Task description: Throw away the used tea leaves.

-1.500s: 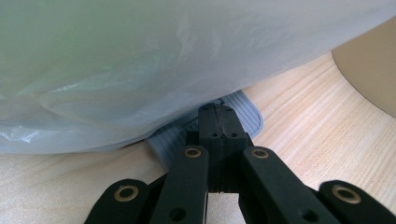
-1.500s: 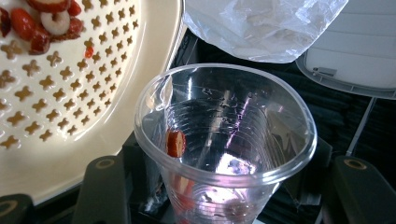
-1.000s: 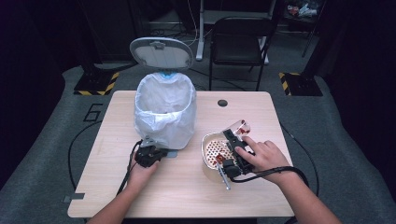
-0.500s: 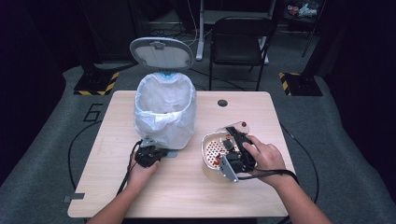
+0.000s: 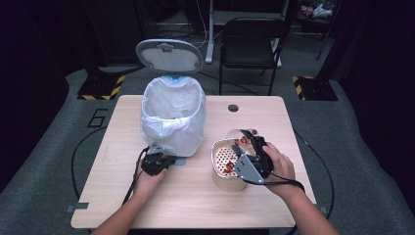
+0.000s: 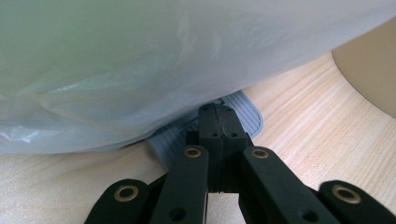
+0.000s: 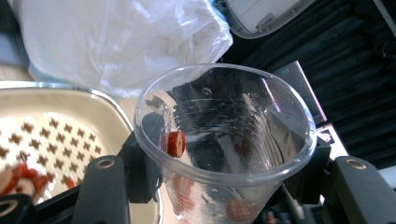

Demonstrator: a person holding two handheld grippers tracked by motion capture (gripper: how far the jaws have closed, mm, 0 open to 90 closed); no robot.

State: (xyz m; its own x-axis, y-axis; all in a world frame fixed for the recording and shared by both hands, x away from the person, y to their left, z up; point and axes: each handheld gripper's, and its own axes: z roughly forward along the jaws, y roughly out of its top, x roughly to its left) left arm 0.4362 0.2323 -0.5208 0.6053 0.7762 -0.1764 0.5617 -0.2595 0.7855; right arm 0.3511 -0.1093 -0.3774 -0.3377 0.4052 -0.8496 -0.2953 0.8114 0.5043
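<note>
Because the bin's lid must stay up, the left gripper (image 6: 217,122) at the lower middle of the left gripper view, jaws pressed together, pushes down on the grey pedal (image 6: 243,112). The right gripper (image 7: 219,186) pinches a clear cup (image 7: 224,140) between its jaws, tipped beside the strainer bowl (image 7: 93,100) so red pieces (image 7: 176,143) slide out, at the frame's middle.

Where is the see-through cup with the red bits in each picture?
High view: clear cup right of middle, tipped over the strainer bowl.
Left gripper view: not in it.
Right gripper view: cup in the middle.
Shared landmark: the white bin bag.
</note>
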